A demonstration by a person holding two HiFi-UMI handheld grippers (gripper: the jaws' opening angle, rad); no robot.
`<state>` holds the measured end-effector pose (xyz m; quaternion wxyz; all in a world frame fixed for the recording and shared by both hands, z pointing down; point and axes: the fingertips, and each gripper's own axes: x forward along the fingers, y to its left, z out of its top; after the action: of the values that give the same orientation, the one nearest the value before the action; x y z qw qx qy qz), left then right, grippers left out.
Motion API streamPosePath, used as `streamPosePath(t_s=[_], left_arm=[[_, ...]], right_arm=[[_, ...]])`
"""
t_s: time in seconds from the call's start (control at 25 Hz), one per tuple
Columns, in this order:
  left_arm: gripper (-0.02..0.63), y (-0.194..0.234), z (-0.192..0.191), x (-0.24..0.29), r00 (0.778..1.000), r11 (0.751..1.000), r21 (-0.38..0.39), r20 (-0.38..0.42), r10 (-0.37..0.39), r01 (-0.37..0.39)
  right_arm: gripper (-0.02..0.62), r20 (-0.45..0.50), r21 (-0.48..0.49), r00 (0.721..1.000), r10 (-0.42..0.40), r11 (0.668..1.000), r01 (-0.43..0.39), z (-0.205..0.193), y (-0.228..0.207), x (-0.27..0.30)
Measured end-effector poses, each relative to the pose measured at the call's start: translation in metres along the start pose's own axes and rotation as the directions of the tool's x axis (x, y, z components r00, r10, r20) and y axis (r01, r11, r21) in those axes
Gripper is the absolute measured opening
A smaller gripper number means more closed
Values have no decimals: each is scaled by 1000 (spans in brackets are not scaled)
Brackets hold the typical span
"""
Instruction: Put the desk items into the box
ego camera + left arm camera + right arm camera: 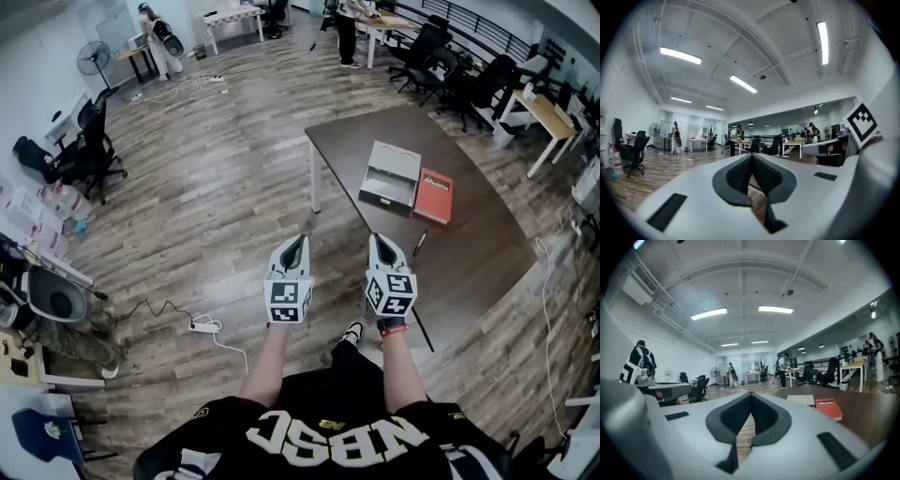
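Item 1: left tongs (297, 241), held low in front of the person, over the wood floor (216, 216); tips pressed together, nothing btwn them. Item 2: right tongs (378, 240), beside the left pair and level w/ it, near the front edge of the surface (469, 267); likewise closed tight, empty. Item 3: the surface, dark brown top, white legs, ahead and to the right of both tongs. Item 4: box (391, 175), grey, flat, pale top, lying mid-surface; can't tell if it's lidded or open. Item 5: red book (434, 195), flat, just beside the box's right side; contact unclear. Item 6: pen (420, 243), dark, alone on the surface nearer the person, apart from the book, near the right tongs. Book and pen both lie outside the box. Misc.: white power strip (202, 326) w/ cable on the floor at left; black office chairs (84, 155) by the left wall; standing fan (92, 58) far left; more desks, chairs and standing persons at the back.
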<state>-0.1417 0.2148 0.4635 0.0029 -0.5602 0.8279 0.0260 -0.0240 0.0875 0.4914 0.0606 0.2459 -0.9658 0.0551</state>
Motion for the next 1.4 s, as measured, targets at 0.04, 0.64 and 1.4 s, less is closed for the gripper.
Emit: streamPosePath(t_s=[0.04,0.64,1.4], left_arm=[[14,-7,5,22,1000,1000,3,6,-19,19],[14,-122,5,249,974,974,4,6,-225,225],[15,-215,-2,405,787,787,-20,-23,-617,617]], right_arm=[[8,6,1,1000,-6,1000,6,6,-14,10],[8,44,64,986,-159,986,156,45,-217,80],[8,24,102,892,-451,889,447,58,-320,117]])
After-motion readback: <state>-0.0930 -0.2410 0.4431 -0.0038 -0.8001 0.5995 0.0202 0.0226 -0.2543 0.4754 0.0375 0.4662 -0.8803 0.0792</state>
